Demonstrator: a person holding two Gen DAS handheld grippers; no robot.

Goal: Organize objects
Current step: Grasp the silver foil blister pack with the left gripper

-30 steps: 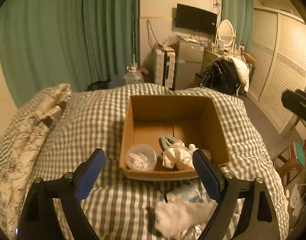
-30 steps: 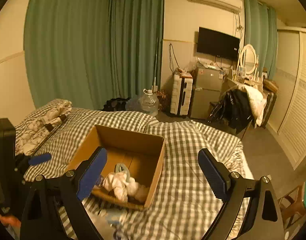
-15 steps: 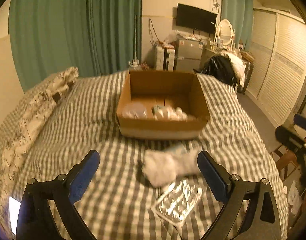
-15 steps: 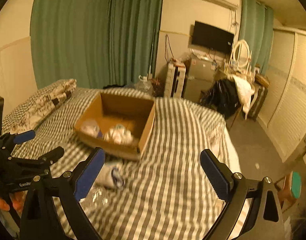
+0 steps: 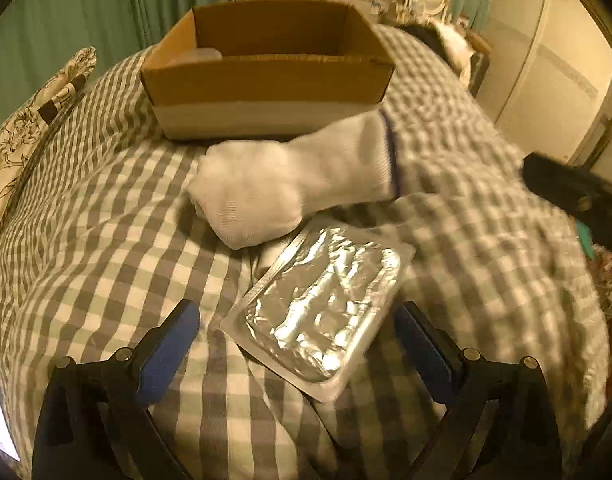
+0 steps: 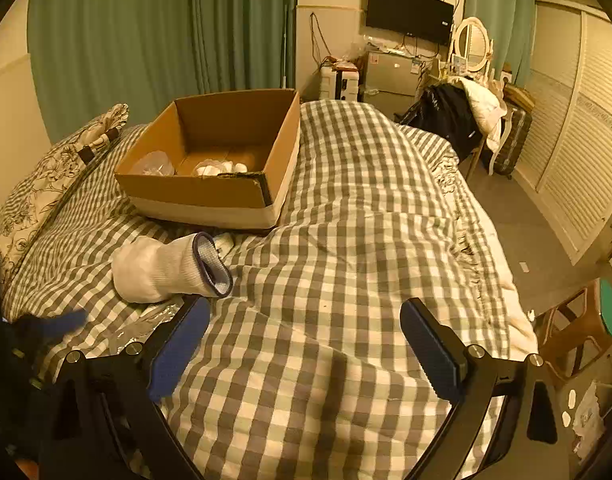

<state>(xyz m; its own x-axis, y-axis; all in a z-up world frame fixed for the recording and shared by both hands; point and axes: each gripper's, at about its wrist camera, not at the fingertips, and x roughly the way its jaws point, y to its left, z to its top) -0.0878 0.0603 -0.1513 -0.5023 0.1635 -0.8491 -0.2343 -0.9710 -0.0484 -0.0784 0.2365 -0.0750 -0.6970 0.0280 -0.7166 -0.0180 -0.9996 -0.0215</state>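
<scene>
Between left claw (image 5: 296,336) blue pads: foil pack (image 5: 320,306), ungripped; claw spread wide, just widened.

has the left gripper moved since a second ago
Yes. The left gripper has come down and back from the cardboard box, which now sits further up its view, and its open jaws now bracket the foil packet on the checked bedspread.

A home bedroom: checked bed (image 6: 346,208), green curtains (image 6: 166,28), wall television (image 6: 409,13) (vanity mirror (image 6: 471,42) beside it)
</scene>
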